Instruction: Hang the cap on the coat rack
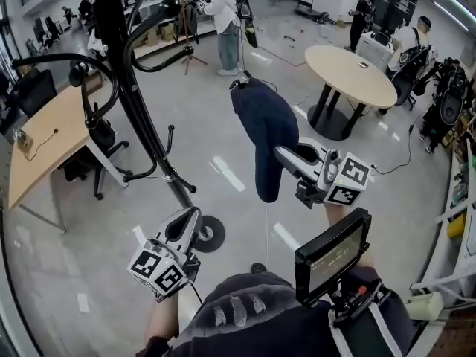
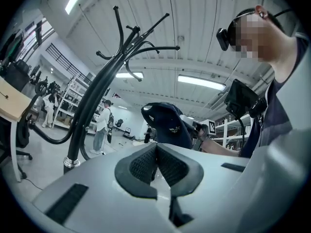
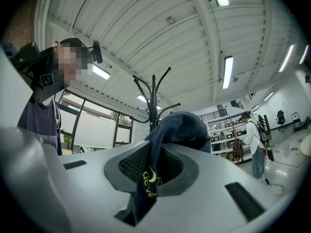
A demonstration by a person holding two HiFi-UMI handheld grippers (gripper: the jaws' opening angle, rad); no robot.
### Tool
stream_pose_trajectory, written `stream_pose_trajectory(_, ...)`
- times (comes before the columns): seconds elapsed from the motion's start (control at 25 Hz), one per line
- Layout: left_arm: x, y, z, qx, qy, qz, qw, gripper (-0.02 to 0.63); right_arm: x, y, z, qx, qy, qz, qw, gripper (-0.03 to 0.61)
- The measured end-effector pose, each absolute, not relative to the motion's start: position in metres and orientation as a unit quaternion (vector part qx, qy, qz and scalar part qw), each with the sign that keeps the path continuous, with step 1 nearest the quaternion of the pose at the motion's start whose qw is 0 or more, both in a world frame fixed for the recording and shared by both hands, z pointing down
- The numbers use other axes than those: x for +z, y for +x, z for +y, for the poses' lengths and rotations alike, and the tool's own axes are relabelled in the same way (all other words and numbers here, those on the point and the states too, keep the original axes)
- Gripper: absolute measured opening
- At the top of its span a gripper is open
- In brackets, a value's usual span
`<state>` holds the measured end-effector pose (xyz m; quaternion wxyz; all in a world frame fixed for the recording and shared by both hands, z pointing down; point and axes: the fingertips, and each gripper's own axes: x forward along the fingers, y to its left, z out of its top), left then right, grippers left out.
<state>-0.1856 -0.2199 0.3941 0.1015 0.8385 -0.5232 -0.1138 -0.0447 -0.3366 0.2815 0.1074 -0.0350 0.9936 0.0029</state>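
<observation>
The right claw (image 1: 285, 156) is clenched on the cap (image 1: 266, 134); in the right gripper view its two dark pads (image 3: 133, 165) pinch a fold of the navy fabric with yellow lettering on it, and the rest of the cap (image 3: 187, 127) bulges up and over the far side of the right claw (image 3: 153, 165); in the head view the cap hangs lengthwise from that grip, above the grey floor (image 1: 223, 173), to the right of the coat rack (image 1: 131, 88) and clear of its curved black hooks; none of the cap touches the rack. The left claw (image 1: 190, 220) is closed with its pads pressed against each other, and in the left gripper view nothing lies between them; the left claw (image 2: 156, 152) sits low, near the foot of the rack's pole, and points up toward the cap (image 2: 167, 125) and the coat rack (image 2: 92, 106); the right gripper view shows the coat rack (image 3: 153, 96) standing just behind the cap, its arms spread against the ceiling. A round surface (image 1: 349, 76) stands well off beyond the cap; a wooden surface (image 1: 46, 149) lies left of the rack.
</observation>
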Motion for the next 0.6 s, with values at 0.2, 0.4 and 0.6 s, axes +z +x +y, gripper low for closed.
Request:
stream_pose_trajectory(0.2, 0.383, -0.176, -0.236, -0.102, 0.839, -0.527, 0.09, 0.008, 0.259, -0.042, -0.352, 0.02, -0.016, 0.992, 0.125, 0.04)
stream_pose_trajectory(0.4, 0.374, -0.167, -0.248, -0.096, 0.84, -0.528, 0.081, 0.008, 0.242, -0.045, -0.366, 0.041, -0.006, 0.991, 0.13, 0.038)
stream_pose_trajectory(0.6, 0.379, -0.159, -0.248, -0.096, 0.841, -0.526, 0.089, 0.008, 0.212, -0.051, -0.378, 0.07, -0.001, 0.988, 0.137, 0.035)
